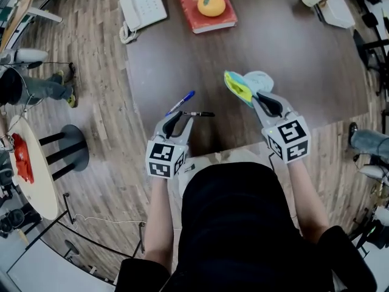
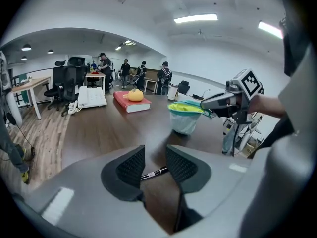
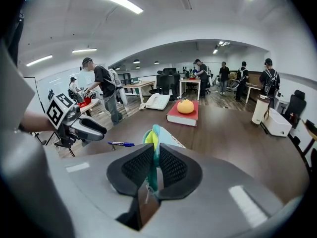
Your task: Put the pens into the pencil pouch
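Pouch (image 1: 238,87) teal, yellow-green, pale white; blue pen (image 1: 181,102); black pen (image 1: 198,114); red book (image 1: 192,10); dark brown table (image 1: 292,59).

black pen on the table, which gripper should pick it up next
Left. The left gripper is open, with the black pen lying just past the gap between its jaws, while the right gripper is shut on the rim of the pouch, so it is busy.

a white telephone (image 1: 143,6) beside a red book (image 1: 192,19) bearing perhaps an orange (image 1: 211,5).
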{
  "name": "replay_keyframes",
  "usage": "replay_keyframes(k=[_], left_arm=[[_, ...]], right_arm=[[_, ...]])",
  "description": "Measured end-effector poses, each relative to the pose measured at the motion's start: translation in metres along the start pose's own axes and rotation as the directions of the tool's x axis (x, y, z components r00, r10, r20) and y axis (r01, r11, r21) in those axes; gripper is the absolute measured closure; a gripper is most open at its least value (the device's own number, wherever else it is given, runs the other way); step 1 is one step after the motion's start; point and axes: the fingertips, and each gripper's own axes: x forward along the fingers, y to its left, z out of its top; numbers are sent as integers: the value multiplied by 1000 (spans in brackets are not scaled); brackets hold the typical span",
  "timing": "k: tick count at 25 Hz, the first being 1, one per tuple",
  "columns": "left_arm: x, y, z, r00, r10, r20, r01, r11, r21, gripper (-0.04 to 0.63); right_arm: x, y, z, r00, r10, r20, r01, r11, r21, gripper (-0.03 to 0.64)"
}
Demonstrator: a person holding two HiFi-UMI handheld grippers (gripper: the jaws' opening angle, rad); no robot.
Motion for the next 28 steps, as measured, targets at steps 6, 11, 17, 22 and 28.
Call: replay_keyframes(k=[6,11,17,22,28], left_arm=[[13,6,-17,998,-42,-42,43,999,22,469],[24,9,-32,994,-63,-94,70,995,71,466],[36,13,-44,986,-67,-152,93,981,169,454],[46,13,-58,974,-67,-219,122,961,250,454],[57,13,-73,962,-62,-268,141,947,290,454]], right_arm=[[0,2,-2,1000,-9,-14,10,1000,6,572],[1,0,-1,1000,-16,-12,16,1000,8,572],[2,0,-3,1000,-17,-22,17,1000,9,572],[3,0,-4,1000,-20,-22,20,1000,12,572],[3,0,-3,1000,-20,-22,20,1000,15,572]])
